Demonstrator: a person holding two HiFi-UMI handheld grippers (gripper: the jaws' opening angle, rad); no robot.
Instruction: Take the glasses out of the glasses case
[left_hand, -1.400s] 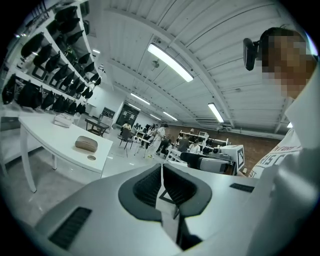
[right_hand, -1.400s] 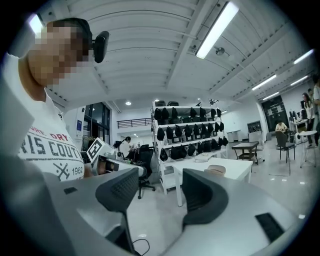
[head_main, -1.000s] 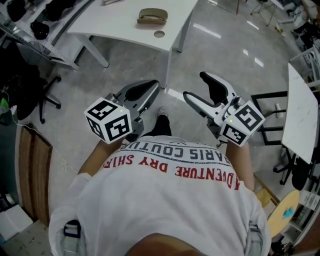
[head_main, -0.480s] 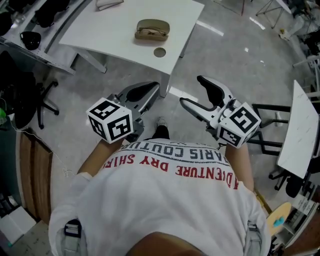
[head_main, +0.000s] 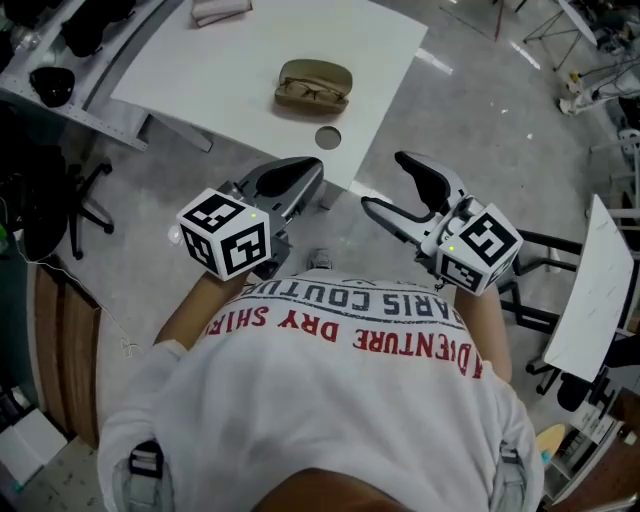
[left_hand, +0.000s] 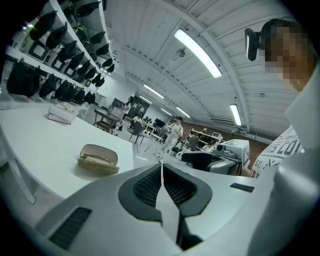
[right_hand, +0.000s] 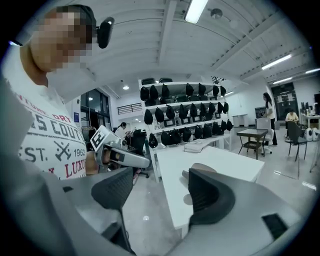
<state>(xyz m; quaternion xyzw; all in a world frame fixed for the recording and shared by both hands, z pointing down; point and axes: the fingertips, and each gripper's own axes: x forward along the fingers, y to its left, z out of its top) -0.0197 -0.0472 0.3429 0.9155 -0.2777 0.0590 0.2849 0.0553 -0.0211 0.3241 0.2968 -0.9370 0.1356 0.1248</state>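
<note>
Closer to the white table (head_main: 230, 70) than a second earlier, glasses case (head_main: 314, 84) lay near its edge, left gripper (head_main: 305, 172) clenched empty, right gripper (head_main: 388, 182) released.

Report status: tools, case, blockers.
Left tool shut, empty; right tool open, empty. Olive-tan oval glasses case on white table, untouched. Grey round disc beside it, not blocking.

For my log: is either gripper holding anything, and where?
Nothing held. Left gripper jaws shut, empty; right gripper jaws open; glasses case lies on the table.
</note>
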